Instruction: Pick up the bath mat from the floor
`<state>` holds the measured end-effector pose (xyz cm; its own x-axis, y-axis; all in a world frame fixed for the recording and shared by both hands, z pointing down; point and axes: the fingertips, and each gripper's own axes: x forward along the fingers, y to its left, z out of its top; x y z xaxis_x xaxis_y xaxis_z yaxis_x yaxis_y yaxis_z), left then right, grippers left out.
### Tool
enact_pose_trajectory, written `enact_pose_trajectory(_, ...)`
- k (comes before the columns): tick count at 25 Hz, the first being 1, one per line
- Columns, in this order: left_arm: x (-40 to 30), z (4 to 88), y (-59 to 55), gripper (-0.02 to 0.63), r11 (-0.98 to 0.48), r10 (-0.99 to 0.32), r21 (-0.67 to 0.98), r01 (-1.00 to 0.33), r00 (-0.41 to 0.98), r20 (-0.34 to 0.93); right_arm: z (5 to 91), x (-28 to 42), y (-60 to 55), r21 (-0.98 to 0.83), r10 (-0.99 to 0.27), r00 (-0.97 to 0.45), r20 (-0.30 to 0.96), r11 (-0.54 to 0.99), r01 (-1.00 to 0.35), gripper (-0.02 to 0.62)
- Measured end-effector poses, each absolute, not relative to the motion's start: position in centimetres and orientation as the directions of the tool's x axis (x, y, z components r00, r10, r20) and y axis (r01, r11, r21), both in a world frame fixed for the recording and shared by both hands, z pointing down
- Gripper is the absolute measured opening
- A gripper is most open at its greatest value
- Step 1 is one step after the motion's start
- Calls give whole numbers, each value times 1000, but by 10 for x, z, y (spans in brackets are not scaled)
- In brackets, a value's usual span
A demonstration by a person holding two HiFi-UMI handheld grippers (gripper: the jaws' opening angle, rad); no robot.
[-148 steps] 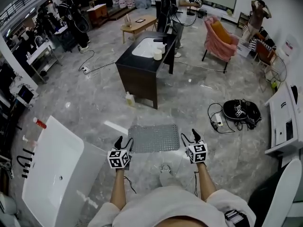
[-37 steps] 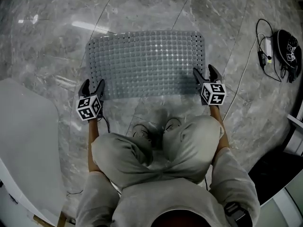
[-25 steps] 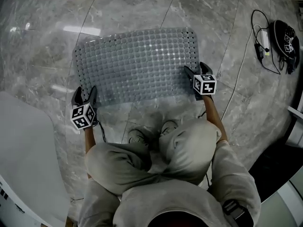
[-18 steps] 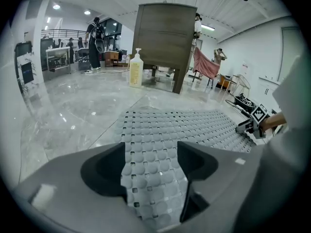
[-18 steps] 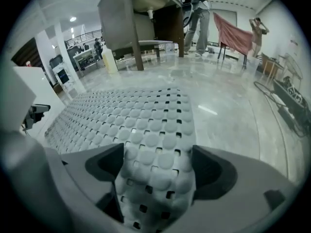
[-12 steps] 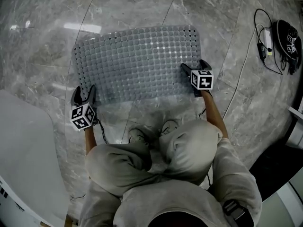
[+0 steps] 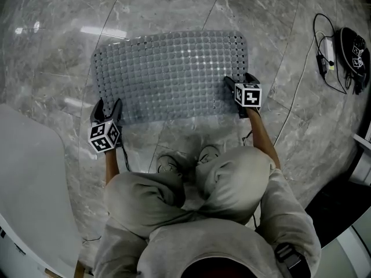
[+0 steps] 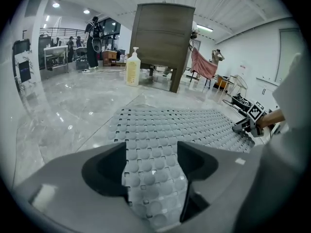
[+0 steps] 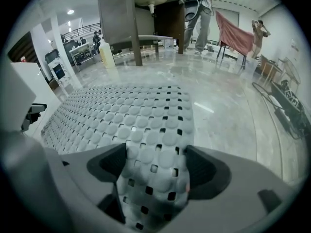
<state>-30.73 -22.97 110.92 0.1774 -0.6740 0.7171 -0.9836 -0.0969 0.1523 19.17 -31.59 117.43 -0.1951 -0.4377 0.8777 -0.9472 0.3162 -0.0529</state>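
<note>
Seen from above, one grey studded rubber bath mat [image 7: 174,68] lies flat on the grey marble floor [image 7: 58,39], with two grippers at its near side. The left hand-held gripper [image 7: 108,105] is at the bath mat's 7 o'clock corner. Its jaws stand apart with the corner running between them, and they do not pinch it. The right hand-held gripper [image 7: 239,81] is at the 4 o'clock edge, its jaws spread wide astride the mat's side strip.

Only the head view takes in the white tub [image 7: 29,184] at 8 o'clock and the black cables [image 7: 324,51] at 2 o'clock. The left gripper view adds one pale yellow pump bottle [image 8: 131,67] standing beside one dark wooden counter [image 8: 163,42], at 12 o'clock beyond the mat. The right gripper view shows the mat's edge buckling upward between its jaws, which the head view does not reveal.
</note>
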Motion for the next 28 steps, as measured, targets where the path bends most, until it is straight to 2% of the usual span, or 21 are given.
enact_pose_trajectory(4,-306,1109,-231,325,-91,-680,166,-982,183,710,1172,184,-312,-60,-419,-202,885,327,-943,357)
enact_pose_trajectory(6,-306,1108,-232,325,-94,-681,164,-982,183,709,1169,177,-311,-64,-424,-209,881,330,-942,285)
enact_pose_trajectory(13,-313,1106,-229,325,-69,-689,159,-985,162,707,1170,171,-310,-80,-432,-229,872,337,-938,240)
enact_pose_trajectory(21,-320,1115,-227,325,-57,-670,144,-988,145,728,1168,160,-309,-91,-420,-257,870,376,-922,147)
enact_pose_trajectory(25,-329,1121,-225,327,-38,-656,134,-990,126,744,1168,151,-306,-92,-409,-279,869,421,-902,68)
enact_pose_trajectory(28,-334,1132,-222,352,-45,-622,123,-991,124,773,1169,150,-306,-112,-407,-298,863,420,-901,61)
